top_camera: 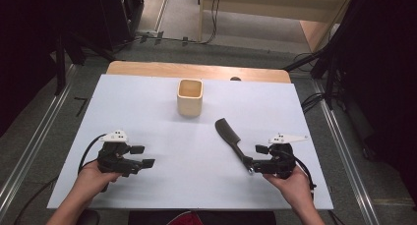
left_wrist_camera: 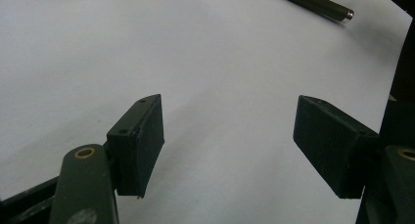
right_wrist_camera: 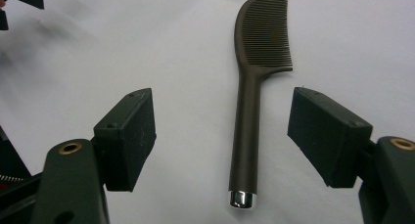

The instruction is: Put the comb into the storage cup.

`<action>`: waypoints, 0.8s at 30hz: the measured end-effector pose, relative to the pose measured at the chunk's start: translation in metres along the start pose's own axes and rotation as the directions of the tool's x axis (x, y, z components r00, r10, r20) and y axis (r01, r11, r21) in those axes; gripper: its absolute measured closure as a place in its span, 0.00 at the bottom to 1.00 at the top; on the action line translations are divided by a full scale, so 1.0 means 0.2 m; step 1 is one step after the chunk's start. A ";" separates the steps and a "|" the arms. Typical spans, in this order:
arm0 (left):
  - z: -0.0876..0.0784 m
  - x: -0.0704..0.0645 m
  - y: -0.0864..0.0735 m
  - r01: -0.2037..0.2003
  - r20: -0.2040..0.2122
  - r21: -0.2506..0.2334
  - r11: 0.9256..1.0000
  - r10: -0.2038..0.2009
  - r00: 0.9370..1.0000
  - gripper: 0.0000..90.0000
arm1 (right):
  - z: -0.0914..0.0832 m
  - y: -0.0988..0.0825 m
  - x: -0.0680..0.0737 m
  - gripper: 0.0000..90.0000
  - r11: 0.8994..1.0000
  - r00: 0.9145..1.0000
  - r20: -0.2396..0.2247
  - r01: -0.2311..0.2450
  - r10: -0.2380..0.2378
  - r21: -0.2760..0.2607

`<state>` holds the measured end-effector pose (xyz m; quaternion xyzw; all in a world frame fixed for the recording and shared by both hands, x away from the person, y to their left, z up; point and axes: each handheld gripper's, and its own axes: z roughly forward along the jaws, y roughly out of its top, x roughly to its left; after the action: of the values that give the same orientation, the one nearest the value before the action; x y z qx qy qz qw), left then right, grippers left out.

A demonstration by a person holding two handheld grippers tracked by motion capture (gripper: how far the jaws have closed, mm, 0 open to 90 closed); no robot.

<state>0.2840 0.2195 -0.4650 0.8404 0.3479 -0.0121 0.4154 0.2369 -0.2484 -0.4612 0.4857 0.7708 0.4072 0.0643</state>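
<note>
Dark-brown comb lies flat on the white worktop, near right, its handle between the open jaws of the right hand-held gripper, ungripped; judged next: close on handle.

Dark brown comb, lying flat on white tabletop

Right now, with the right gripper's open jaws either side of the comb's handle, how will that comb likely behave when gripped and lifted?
The comb looks like one stiff moulded piece, so it probably won't flop. Its smooth, narrow handle may slip or twist between the pads. It lies flat on the table, so rolling seems unlikely.
</note>
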 end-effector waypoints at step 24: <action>0.00 0.00 0.00 0.004 0.001 0.001 1.000 -0.004 1.000 0.32 | 0.09 0.04 0.00 0.27 1.000 0.997 0.079 -0.024 0.022 0.018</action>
<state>0.2845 0.2193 -0.4647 0.8398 0.3497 -0.0136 0.4150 0.2519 -0.2375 -0.4667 0.5109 0.7659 0.3810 0.0855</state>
